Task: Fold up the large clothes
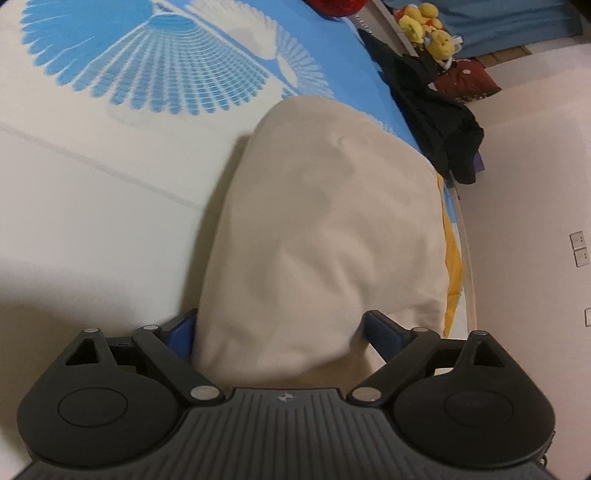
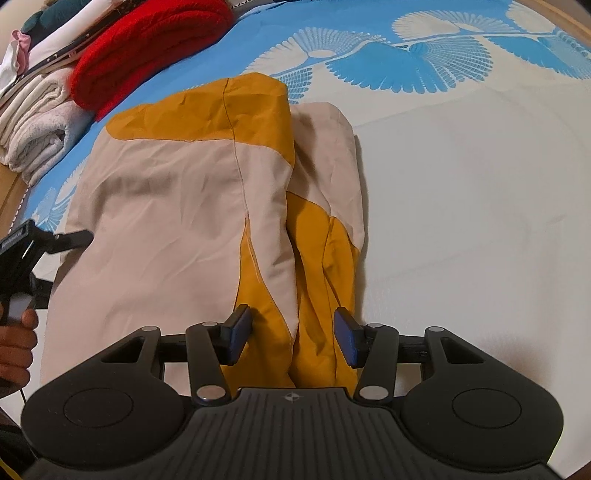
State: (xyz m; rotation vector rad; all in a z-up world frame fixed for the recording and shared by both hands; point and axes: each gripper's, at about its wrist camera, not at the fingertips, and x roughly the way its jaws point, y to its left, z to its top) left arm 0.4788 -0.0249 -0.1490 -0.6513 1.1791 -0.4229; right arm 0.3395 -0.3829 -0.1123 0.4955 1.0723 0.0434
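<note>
Lying on the bed [image 2: 461, 192], the beige and yellow garment [image 2: 177, 192] is already folded into a long bundle, with its narrow end toward both grippers. The bed cover is white near the cameras and blue with a white fan pattern farther away.

In the left wrist view, the left gripper [image 1: 282, 332] points down at the beige side of the garment [image 1: 325, 221]. Its jaws are spread wide, and the near end of the cloth sits between them. The blue pads do not seem to press on it; the left pad is just beside the edge of the cloth and the right pad stands a little apart from it. A strip of yellow shows along the right edge of the bundle. Beyond the bed, dark clothes [image 1: 439, 122] hang over the edge, and some yellow plush toys [image 1: 424, 26] lie near the wall.

In the right wrist view, the right gripper [image 2: 291, 332] is half open over the yellow folds at the near end of the garment. The cloth lies between the pads, but I cannot tell if they pinch it. At the left edge of this view a hand [image 2: 16, 343] holds the handle of the other gripper beside the garment. A red knitted piece [image 2: 147, 44] and a pile of folded light clothes [image 2: 37, 125] lie at the far left of the bed.
</note>
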